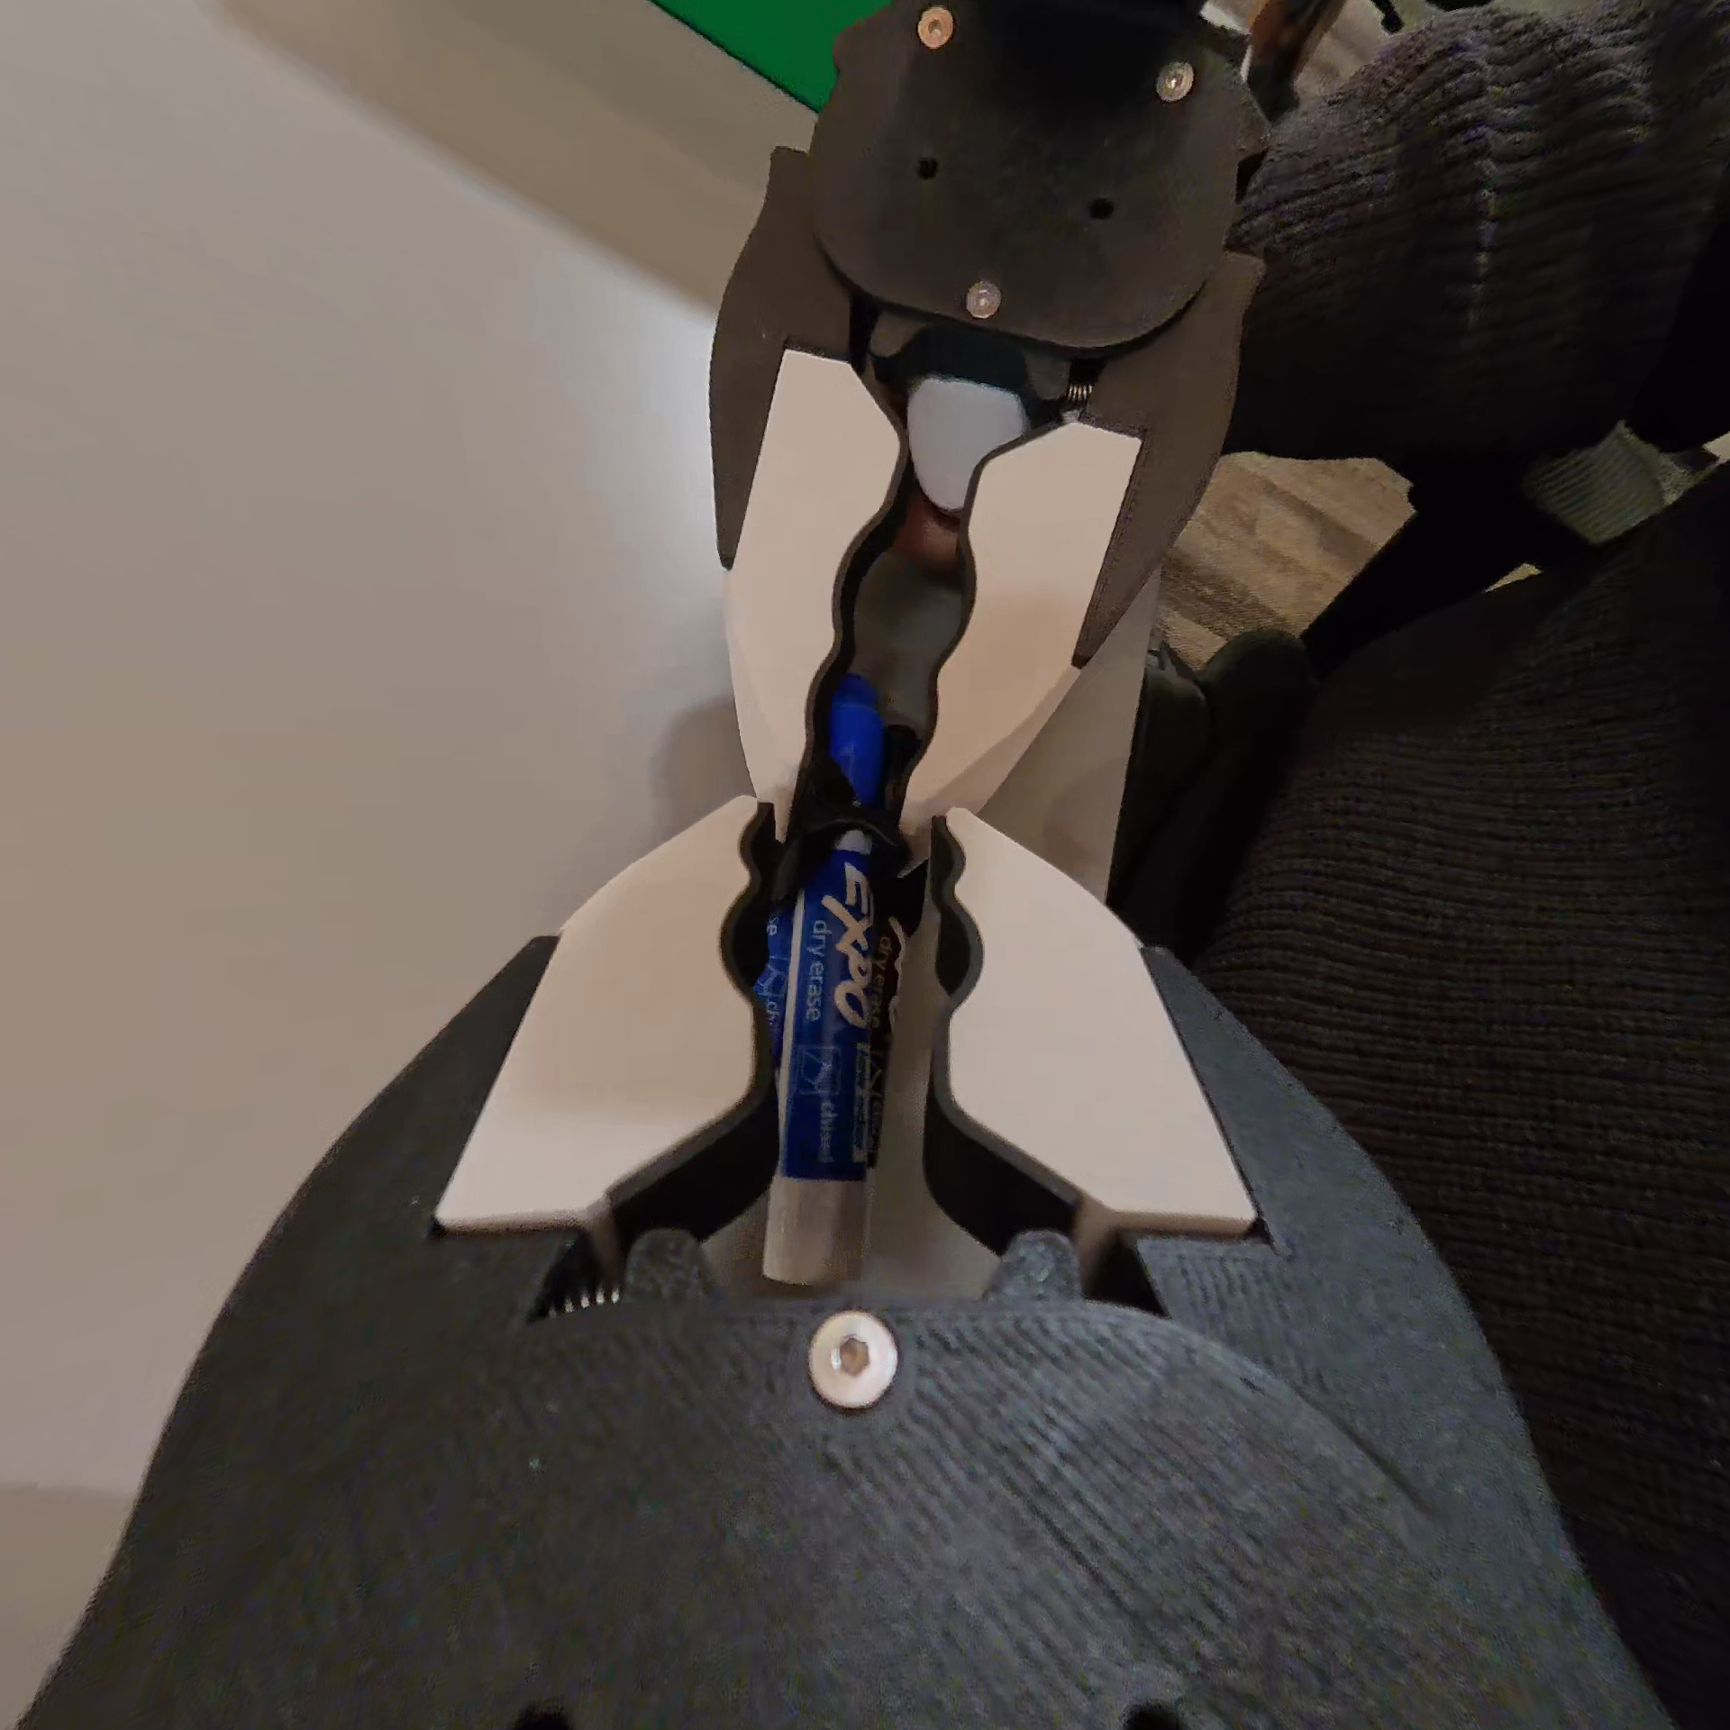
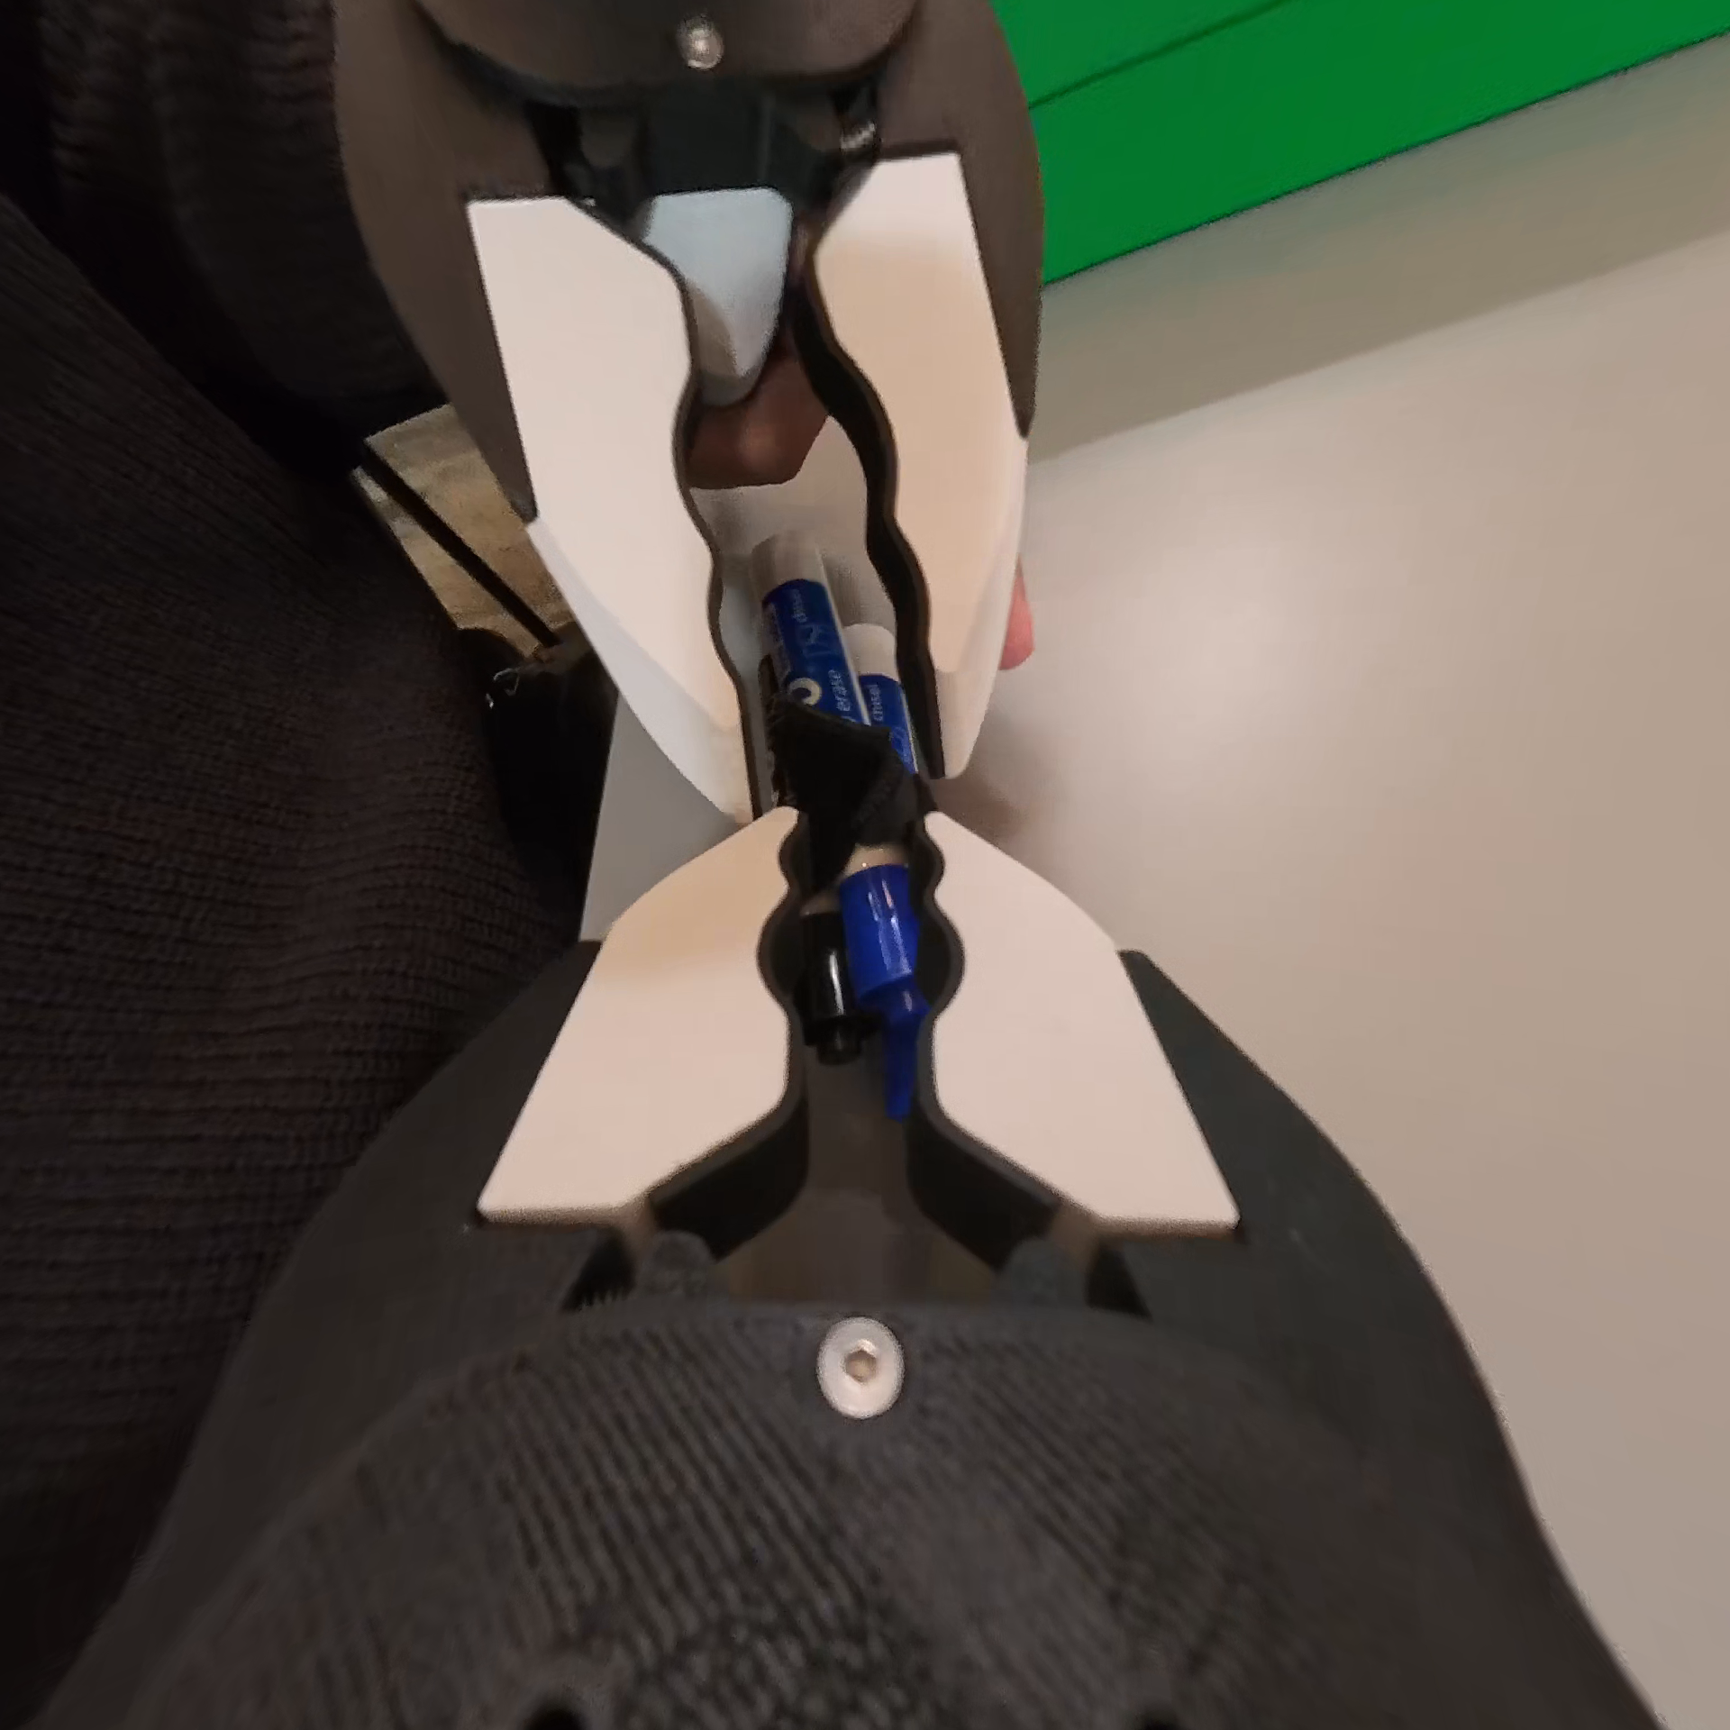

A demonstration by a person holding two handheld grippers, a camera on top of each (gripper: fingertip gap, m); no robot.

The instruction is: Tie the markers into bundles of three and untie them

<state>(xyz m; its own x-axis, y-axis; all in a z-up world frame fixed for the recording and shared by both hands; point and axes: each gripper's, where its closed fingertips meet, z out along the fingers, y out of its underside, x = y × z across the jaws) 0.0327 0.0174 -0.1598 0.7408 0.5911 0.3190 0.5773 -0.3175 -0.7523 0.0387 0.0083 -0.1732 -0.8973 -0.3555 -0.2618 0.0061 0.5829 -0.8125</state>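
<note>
Black ribbed gripper [image 1: 847,833] bodies, 2 white wavy-edged fingers [image 1: 637,1058] each, silver screws [image 1: 853,1358]

Both grippers meet tip to tip around bundled markers [image 1: 824,1011]; white table [image 1: 328,655] seems clear leftward.

A black fabric band [image 2: 843,786] wrapped around the blue-labelled white marker bundle [image 2: 805,646] hides their middle. How many markers it binds cannot be told. The dark knitted garment [image 1: 1498,936] runs off the edge.

Pale surface [image 2: 1404,749], green panel [image 2: 1357,112] at its far edge, dark knitted fabric [image 1: 1498,1030] beside the surface, carpeted floor [image 1: 1282,524] below.
</note>
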